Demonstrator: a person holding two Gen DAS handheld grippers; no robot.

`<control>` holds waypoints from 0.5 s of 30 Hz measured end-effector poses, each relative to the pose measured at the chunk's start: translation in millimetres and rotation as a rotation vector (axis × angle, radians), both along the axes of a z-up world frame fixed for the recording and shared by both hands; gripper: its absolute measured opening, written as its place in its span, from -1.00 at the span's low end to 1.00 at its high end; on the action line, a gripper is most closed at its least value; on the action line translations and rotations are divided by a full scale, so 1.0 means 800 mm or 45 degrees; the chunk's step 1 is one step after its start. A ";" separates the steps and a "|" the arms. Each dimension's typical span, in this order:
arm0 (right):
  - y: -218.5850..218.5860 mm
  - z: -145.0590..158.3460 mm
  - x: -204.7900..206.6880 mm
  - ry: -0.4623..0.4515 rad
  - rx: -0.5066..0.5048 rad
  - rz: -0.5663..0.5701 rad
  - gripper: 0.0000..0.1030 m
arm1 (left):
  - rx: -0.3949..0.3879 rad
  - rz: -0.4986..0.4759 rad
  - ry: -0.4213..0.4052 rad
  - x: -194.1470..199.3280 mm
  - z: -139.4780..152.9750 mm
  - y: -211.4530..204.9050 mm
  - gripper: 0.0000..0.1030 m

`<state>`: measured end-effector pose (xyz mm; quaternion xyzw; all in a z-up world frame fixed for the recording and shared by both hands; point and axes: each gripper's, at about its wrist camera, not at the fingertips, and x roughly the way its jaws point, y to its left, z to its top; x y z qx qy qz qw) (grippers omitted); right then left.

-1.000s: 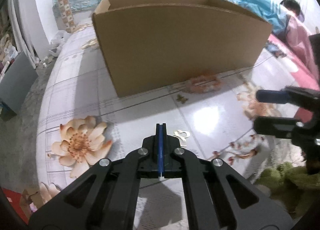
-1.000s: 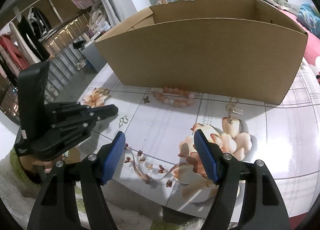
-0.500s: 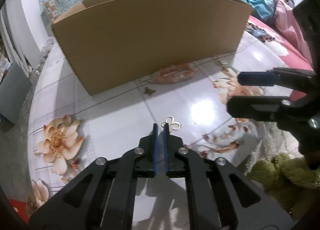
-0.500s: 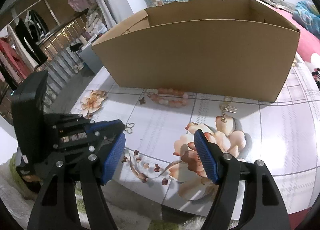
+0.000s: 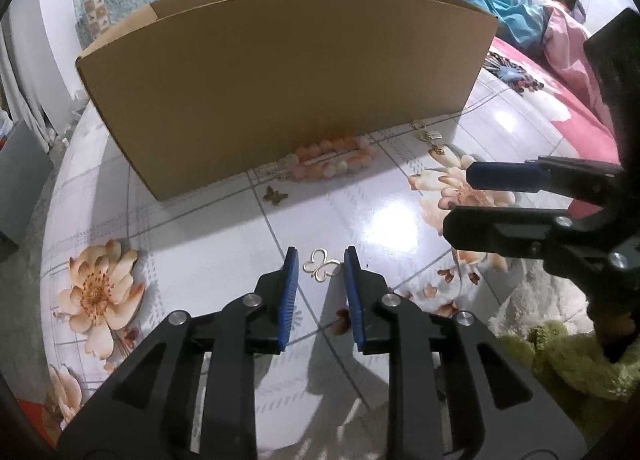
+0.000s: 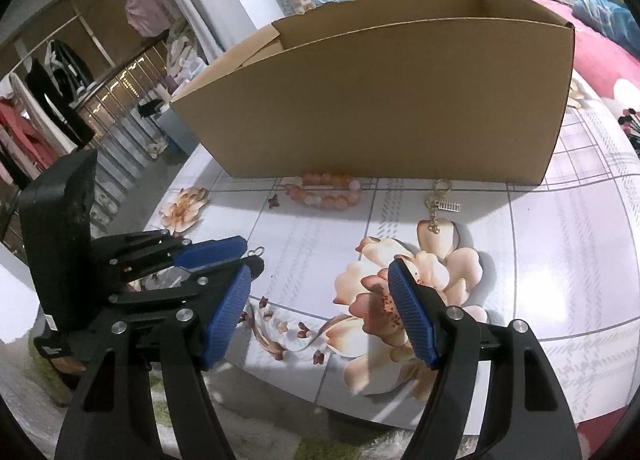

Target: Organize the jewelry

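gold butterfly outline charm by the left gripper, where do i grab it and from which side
The butterfly charm lies flat on the table, a thin wire outline, so likely pinch across its wings from above. The left gripper, jaws opening, already straddles it without touching, tips pointing steeply down; lower and close there.

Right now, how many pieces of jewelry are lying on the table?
4. A gold butterfly outline between the left tool's opening jaws, a small dark butterfly, a pink bead bracelet and a gold keychain beside the cardboard box. The box may hide others.
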<state>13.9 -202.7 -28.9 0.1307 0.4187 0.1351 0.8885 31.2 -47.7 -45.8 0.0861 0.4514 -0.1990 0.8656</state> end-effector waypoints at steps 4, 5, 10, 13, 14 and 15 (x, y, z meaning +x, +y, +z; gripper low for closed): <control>-0.001 0.000 0.000 0.000 0.003 -0.001 0.35 | 0.042 -0.013 -0.023 0.001 -0.001 -0.008 -0.59; 0.000 0.000 0.000 0.001 0.003 -0.001 0.35 | 0.038 -0.019 -0.024 0.002 -0.001 -0.009 -0.64; -0.002 0.001 0.000 -0.004 0.008 -0.004 0.35 | 0.034 -0.028 -0.027 0.001 -0.001 -0.007 -0.64; -0.002 0.002 -0.001 -0.005 0.004 -0.007 0.35 | 0.030 -0.031 -0.026 0.000 -0.001 -0.006 -0.64; -0.002 0.000 0.000 -0.005 0.003 -0.008 0.35 | 0.029 -0.032 -0.028 -0.001 -0.001 -0.006 -0.64; -0.002 0.001 0.000 -0.005 0.002 -0.009 0.35 | 0.027 -0.030 -0.031 -0.002 0.000 -0.004 -0.64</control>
